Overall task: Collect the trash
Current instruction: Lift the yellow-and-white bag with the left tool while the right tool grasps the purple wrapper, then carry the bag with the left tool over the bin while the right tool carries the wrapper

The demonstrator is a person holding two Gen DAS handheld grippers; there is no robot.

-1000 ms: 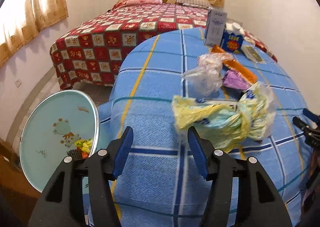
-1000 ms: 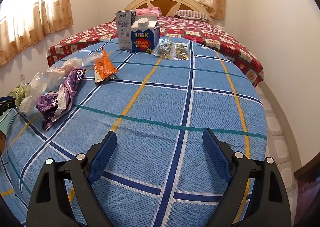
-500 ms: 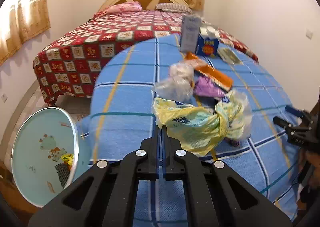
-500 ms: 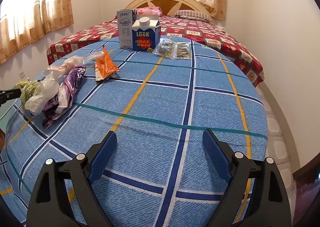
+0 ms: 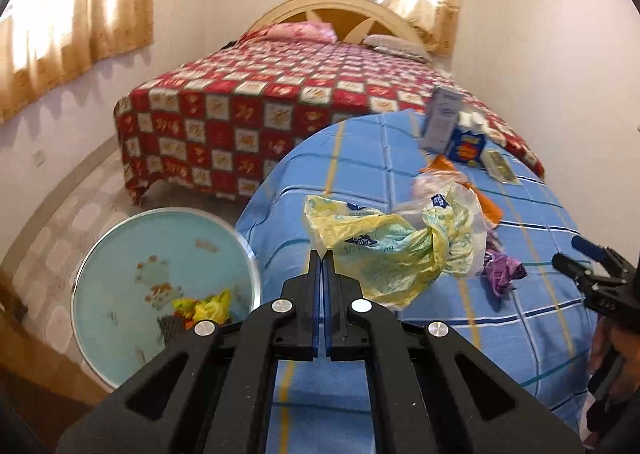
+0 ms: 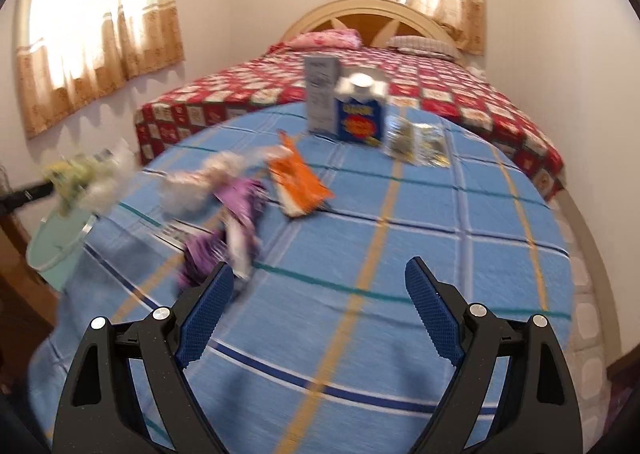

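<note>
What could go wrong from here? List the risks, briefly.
1. The left gripper pinches only a corner of the yellow plastic bag; it may slip free before reaching the bin.
2. The bag's trailing end lies near the clear bag and purple wrapper, so it may drag them along.

bag (image 5: pixel 384 254): crinkled thin plastic; tablecloth (image 5: pixel 360 158): matt woven cloth

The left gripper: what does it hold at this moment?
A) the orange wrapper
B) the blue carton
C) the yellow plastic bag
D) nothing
C: the left gripper is shut on a corner of the yellow plastic bag, which hangs lifted off the blue checked cloth.
</note>
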